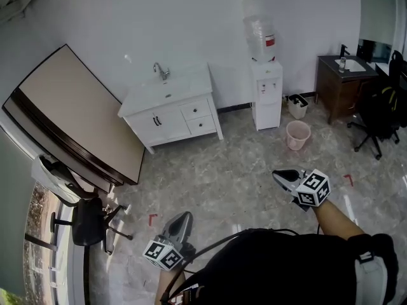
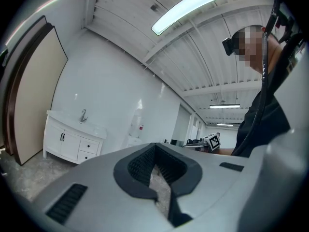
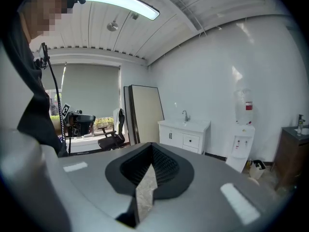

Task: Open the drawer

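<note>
- The left gripper (image 1: 185, 215) is low in the head view, in front of the person's dark clothing (image 1: 273, 269), and it points toward the back wall
- In the left gripper view the two jaws of the left gripper (image 2: 155, 148) meet at their tips; only a thin strip of floor shows through the dark ribbed opening behind the tips, and nothing is held there
- The right gripper (image 1: 278, 175) is to the right and a little higher in the head view, above the marbled floor (image 1: 229, 176), with its marker cube (image 1: 313, 188) near the forearm
- In the right gripper view the jaws of the right gripper (image 3: 150, 150) are also together at the tips; a narrow wedge of floor is seen between the pads, and no object is between them
- Neither gripper touches any furniture; both are well apart from the white cabinet (image 1: 166, 116)
- The white cabinet stands against the back wall, with a basin on top and a faucet (image 1: 161, 70)
- It has two doors on its left part and two drawers on its right part: the upper drawer (image 1: 196, 110) and the lower drawer (image 1: 201, 125); both are closed, flush with the cabinet front
- The same cabinet appears far away in the left gripper view (image 2: 72, 139) and in the right gripper view (image 3: 183, 135)
- A large board (image 1: 76, 113) leans on the wall to the left of the cabinet
- A water dispenser (image 1: 267, 94) stands to the right of the cabinet, and a pink bin (image 1: 297, 135) is on the floor just beside it
- A dark wooden cabinet (image 1: 337, 91) stands in the far right corner
</note>
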`<action>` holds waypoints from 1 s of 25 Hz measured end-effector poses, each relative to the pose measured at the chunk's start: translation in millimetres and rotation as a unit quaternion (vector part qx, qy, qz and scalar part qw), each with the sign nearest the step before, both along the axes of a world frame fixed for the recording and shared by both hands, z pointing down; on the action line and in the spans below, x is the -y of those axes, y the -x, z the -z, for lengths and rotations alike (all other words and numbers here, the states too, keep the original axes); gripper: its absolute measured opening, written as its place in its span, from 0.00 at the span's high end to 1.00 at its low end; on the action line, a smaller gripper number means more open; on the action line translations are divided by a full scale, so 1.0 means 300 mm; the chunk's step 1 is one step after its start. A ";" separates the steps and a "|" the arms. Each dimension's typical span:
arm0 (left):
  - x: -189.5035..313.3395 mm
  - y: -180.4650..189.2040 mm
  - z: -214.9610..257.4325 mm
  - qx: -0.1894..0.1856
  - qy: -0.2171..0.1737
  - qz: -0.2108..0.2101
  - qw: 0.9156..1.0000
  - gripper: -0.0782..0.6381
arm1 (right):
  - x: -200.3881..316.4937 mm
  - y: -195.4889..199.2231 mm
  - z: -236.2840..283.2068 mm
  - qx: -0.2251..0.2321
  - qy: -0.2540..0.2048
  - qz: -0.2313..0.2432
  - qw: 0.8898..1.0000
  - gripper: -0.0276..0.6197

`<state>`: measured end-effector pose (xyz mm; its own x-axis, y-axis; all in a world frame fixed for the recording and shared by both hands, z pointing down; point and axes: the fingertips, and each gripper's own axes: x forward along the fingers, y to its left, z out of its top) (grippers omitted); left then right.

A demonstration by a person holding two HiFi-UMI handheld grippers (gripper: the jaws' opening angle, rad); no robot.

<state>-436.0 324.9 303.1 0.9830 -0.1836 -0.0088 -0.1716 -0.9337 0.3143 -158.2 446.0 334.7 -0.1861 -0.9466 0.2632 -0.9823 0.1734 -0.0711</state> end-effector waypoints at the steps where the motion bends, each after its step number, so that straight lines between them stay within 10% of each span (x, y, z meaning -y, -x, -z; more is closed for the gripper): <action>1: 0.019 -0.019 -0.006 0.002 0.003 0.003 1.000 0.89 | 0.021 -0.023 -0.007 0.003 0.000 0.002 1.000 0.96; 25: 0.165 -0.906 0.057 0.006 0.001 0.070 0.997 0.89 | 0.333 -0.959 0.047 0.008 -0.018 0.066 0.998 0.96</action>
<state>-164.2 275.2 286.1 0.9474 -0.3201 0.0036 -0.3051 -0.8996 0.3125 129.4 346.1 320.6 -0.3133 -0.9225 0.2256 -0.9497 0.3033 -0.0784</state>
